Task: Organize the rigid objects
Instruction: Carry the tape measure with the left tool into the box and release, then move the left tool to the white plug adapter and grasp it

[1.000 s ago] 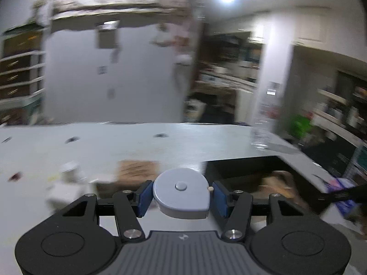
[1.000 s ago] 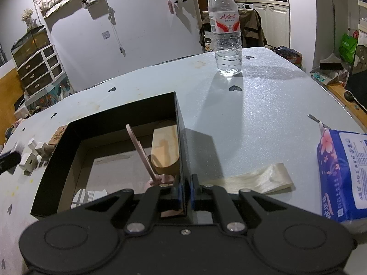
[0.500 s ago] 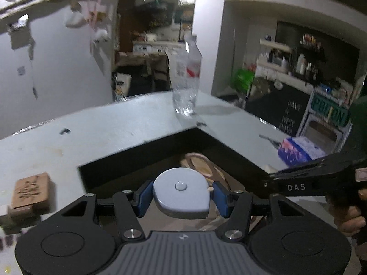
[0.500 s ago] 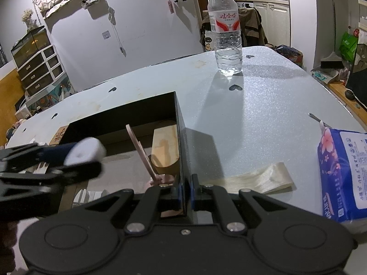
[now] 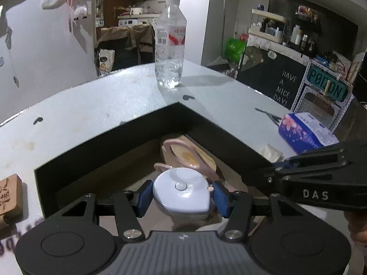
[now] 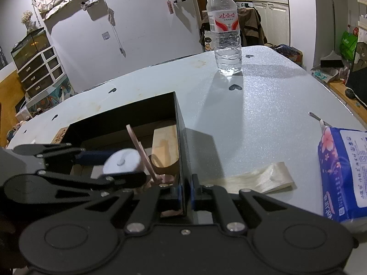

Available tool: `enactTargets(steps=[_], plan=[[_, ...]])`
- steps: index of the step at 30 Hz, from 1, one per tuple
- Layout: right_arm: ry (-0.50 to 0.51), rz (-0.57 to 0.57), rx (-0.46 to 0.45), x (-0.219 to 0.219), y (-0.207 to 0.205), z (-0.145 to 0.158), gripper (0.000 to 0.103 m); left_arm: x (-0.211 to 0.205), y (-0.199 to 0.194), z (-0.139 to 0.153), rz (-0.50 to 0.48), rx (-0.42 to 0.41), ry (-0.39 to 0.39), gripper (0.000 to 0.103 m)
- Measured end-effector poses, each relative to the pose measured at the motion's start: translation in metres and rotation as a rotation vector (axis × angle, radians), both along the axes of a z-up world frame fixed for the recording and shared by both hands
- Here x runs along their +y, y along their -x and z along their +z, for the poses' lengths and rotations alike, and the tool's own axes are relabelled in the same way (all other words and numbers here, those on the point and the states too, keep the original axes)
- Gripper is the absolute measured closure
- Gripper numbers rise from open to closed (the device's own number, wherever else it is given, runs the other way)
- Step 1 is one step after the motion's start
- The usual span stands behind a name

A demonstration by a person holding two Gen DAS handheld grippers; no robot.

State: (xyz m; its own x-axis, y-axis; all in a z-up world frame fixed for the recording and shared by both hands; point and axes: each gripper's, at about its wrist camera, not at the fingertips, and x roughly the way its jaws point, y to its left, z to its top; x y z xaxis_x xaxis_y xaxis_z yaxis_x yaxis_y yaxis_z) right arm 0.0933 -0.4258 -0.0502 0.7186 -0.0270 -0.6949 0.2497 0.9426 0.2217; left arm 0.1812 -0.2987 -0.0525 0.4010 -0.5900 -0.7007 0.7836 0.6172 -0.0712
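Note:
My left gripper [image 5: 181, 197] is shut on a pale blue-white rounded case [image 5: 181, 196] and holds it over the open black box [image 5: 110, 137]. The same gripper and case [image 6: 121, 161] show in the right wrist view, above the box interior. Inside the box lie a wooden board [image 5: 201, 155] and a pink loop-shaped piece [image 5: 181, 143]. My right gripper [image 6: 185, 192] is shut on the box's right wall [image 6: 181, 142] at its near corner.
A water bottle [image 6: 226, 29] stands at the table's far side. A tissue pack [image 6: 341, 174] lies at the right, with a folded cream strip [image 6: 257, 178] beside the box. A carved wooden block [image 5: 9, 197] lies left of the box.
My left gripper has swung right with the case, from the table's left side to over the box. The right gripper has stayed clamped on the box wall.

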Motion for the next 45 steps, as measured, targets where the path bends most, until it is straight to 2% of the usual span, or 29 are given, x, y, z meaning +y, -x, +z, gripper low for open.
enactTargets(steps=[2, 4, 6, 7, 13, 15, 21, 40, 45], plan=[[0.0, 0.001, 0.001, 0.0, 0.0, 0.0, 0.095, -0.001, -0.001, -0.001, 0.003, 0.029, -0.007, 0.046], [0.0, 0.0, 0.001, 0.0, 0.0, 0.0, 0.095, -0.001, -0.001, 0.0, 0.004, 0.03, -0.016, 0.041], [-0.003, 0.0, 0.0, 0.0, 0.0, 0.0, 0.095, 0.0, 0.0, 0.002, 0.009, 0.036, -0.009, 0.024], [-0.004, -0.001, 0.0, 0.0, 0.0, 0.0, 0.095, 0.001, 0.0, 0.003, 0.005, 0.034, -0.005, 0.022], [-0.004, -0.001, 0.0, 0.0, 0.0, 0.0, 0.095, 0.006, 0.004, 0.006, 0.016, 0.027, -0.003, 0.02], [-0.003, 0.0, 0.0, 0.0, 0.0, 0.0, 0.095, 0.008, 0.004, 0.008, 0.022, 0.03, 0.005, 0.009], [-0.003, -0.001, 0.0, 0.0, 0.0, 0.0, 0.095, 0.012, 0.009, 0.016, 0.021, 0.005, 0.015, 0.002], [-0.002, -0.001, 0.001, 0.0, 0.0, 0.0, 0.095, 0.05, 0.027, 0.041, 0.04, -0.036, 0.049, 0.0], [-0.002, -0.001, 0.0, 0.0, 0.0, 0.0, 0.095, 0.076, 0.027, 0.044, 0.093, -0.054, 0.043, 0.0]])
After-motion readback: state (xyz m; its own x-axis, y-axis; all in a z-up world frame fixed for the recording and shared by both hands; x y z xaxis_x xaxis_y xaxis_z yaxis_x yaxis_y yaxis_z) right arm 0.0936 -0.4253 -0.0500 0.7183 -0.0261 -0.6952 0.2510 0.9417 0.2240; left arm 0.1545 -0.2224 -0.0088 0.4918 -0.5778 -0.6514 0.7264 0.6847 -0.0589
